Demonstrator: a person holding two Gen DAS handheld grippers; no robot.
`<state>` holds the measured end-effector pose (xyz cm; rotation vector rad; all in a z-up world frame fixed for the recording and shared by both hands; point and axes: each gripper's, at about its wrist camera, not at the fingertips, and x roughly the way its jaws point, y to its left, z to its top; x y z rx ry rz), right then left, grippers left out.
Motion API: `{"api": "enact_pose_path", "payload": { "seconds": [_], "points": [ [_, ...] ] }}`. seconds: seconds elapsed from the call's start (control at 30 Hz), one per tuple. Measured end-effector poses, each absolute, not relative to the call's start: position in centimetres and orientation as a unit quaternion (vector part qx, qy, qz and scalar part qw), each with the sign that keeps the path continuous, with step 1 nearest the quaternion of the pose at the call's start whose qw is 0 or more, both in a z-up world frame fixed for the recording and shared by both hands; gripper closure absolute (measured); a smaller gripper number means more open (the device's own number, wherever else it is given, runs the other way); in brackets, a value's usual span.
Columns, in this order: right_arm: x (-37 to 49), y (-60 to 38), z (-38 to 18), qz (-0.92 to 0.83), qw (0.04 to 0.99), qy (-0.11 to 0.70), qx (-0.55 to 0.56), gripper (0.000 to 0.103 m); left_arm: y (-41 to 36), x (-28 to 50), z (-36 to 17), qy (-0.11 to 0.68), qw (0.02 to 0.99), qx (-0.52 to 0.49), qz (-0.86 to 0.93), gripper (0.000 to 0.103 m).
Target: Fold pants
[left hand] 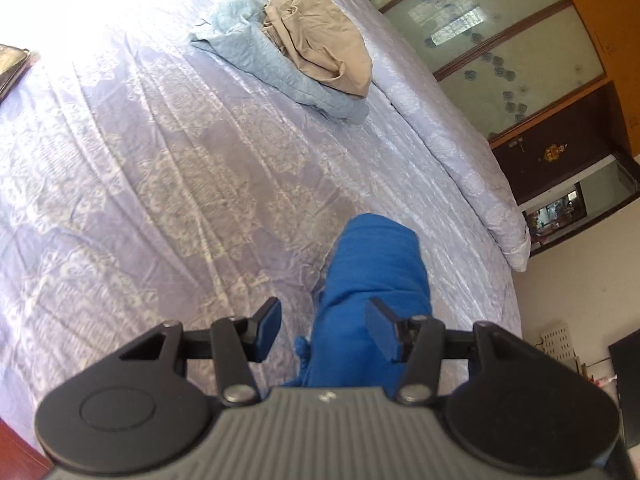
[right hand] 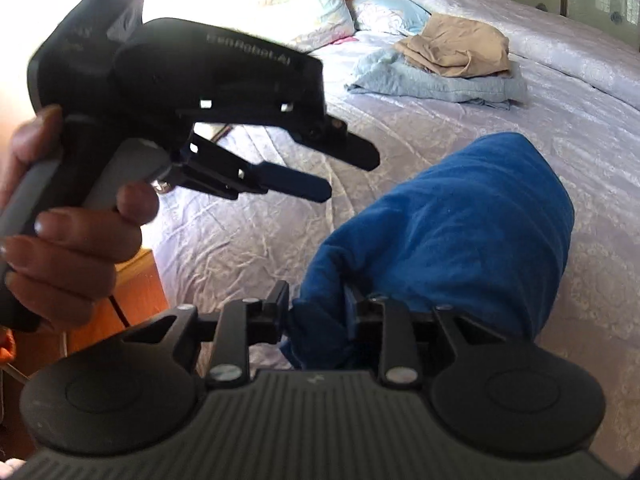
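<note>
The blue pants [right hand: 460, 232] are bunched into a rolled bundle above the pale lilac bedspread [right hand: 248, 240]. My right gripper [right hand: 316, 312] is shut on the near end of the bundle and holds it. In the left wrist view the same blue pants [left hand: 372, 280] hang just ahead of my left gripper [left hand: 326, 328], which is open, with the cloth in front of its right pad. The left gripper also shows in the right wrist view [right hand: 348, 172], held in a hand at the upper left, open and empty.
A beige garment [left hand: 320, 40] lies on a folded light blue blanket [left hand: 276, 72] at the far side of the bed. Pillows [right hand: 384, 12] and a rolled quilt [left hand: 460, 152] sit along the far edge. A wardrobe [left hand: 520, 48] stands beyond. The wooden floor [right hand: 132, 296] shows at the left.
</note>
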<state>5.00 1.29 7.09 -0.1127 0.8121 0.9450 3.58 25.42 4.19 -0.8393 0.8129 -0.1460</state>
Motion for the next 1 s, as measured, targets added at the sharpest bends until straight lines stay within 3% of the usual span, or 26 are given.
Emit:
{"api": "enact_pose_path", "payload": {
  "seconds": [0.23, 0.37, 0.5, 0.6, 0.7, 0.73, 0.8, 1.0],
  "points": [
    [9.2, -6.9, 11.6, 0.37, 0.863, 0.341, 0.046, 0.066, 24.8, 1.9, 7.0, 0.334, 0.837, -0.417, -0.122, 0.055],
    [14.8, -8.2, 10.9, 0.317, 0.863, 0.386, 0.076, 0.067, 20.0, 2.2, 8.9, 0.332, 0.846, -0.366, -0.198, 0.055],
    [18.9, -5.7, 9.3, 0.336, 0.819, 0.453, 0.108, 0.069, 15.5, 3.6, 6.7, 0.385, 0.853, -0.282, -0.212, 0.055],
    [20.2, -3.5, 6.3, 0.296, 0.802, 0.514, 0.069, 0.075, 14.2, 4.3, 2.7, 0.453, 0.841, -0.243, -0.167, 0.071],
    [21.7, -3.4, 3.6, 0.266, 0.802, 0.531, 0.064, 0.076, 14.0, 3.3, 2.9, 0.445, 0.849, -0.23, -0.167, 0.072],
    [22.0, -3.3, 3.2, 0.256, 0.803, 0.534, 0.068, 0.073, 13.9, 3.2, 3.0, 0.448, 0.848, -0.231, -0.164, 0.072],
    [22.6, -3.1, 2.9, 0.236, 0.804, 0.542, 0.065, 0.05, 13.4, 2.7, 3.0, 0.446, 0.854, -0.215, -0.162, 0.072],
    [22.0, -3.3, 3.6, 0.241, 0.821, 0.516, 0.043, 0.043, 12.4, 2.0, 3.6, 0.441, 0.862, -0.188, -0.164, 0.07]
  ]
}}
